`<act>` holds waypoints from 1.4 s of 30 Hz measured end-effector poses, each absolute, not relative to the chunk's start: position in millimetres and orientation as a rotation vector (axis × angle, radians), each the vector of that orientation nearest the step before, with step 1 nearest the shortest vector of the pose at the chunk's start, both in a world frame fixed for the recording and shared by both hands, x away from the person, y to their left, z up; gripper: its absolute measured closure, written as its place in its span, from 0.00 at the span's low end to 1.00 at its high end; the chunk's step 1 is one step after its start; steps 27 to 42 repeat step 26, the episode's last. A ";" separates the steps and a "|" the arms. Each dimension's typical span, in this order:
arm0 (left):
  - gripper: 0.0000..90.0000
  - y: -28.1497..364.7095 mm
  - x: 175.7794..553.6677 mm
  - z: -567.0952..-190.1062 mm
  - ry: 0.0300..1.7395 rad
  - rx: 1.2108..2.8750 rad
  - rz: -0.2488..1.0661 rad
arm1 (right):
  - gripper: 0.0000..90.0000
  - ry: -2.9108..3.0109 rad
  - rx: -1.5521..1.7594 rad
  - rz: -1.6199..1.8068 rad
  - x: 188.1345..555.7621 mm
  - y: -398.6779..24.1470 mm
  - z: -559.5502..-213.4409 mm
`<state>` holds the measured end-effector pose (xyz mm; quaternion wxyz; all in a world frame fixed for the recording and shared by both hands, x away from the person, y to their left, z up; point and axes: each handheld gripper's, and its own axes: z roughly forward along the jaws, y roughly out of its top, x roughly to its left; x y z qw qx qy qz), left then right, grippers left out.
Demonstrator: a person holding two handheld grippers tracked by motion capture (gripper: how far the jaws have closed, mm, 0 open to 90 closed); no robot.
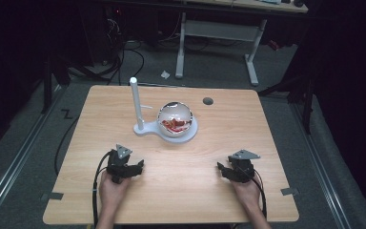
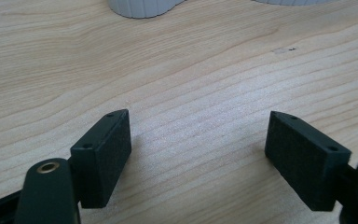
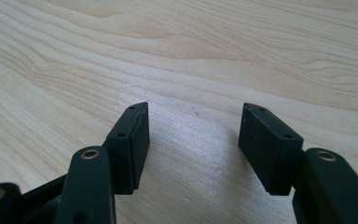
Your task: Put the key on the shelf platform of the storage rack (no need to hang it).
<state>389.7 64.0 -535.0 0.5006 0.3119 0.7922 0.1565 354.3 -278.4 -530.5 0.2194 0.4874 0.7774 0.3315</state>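
A white stand (image 1: pixel 145 129) with an upright post (image 1: pixel 136 102) sits at the middle of the wooden table (image 1: pixel 248 124). On its round base rests a shiny bowl (image 1: pixel 175 119) with something red inside. My left gripper (image 1: pixel 139 167) lies low over the table's near left, held by a hand, pointing right. Its jaws stand wide open over bare wood (image 2: pixel 198 135), and the stand's ribbed white edge (image 2: pixel 142 7) shows beyond them. My right gripper (image 1: pixel 220 168) is at the near right, pointing left. Its jaws are open with nothing between them (image 3: pixel 193 126).
A dark round hole (image 1: pixel 208 100) is set in the table behind the bowl. Grey tape tabs mark the near corners (image 1: pixel 52 196) (image 1: pixel 289 191). Past the table stands a white-legged desk (image 1: pixel 219 28) with cables on the floor.
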 end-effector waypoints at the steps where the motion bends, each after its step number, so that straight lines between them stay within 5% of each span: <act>1: 0.25 64.1 389.7 -535.1 1.915 0.755 0.378 | 0.48 2.151 1.348 0.917 354.3 -278.4 -530.5; 42: 0.25 64.4 388.8 -535.5 1.917 0.750 0.392 | 0.47 2.149 1.351 0.913 354.1 -278.1 -530.6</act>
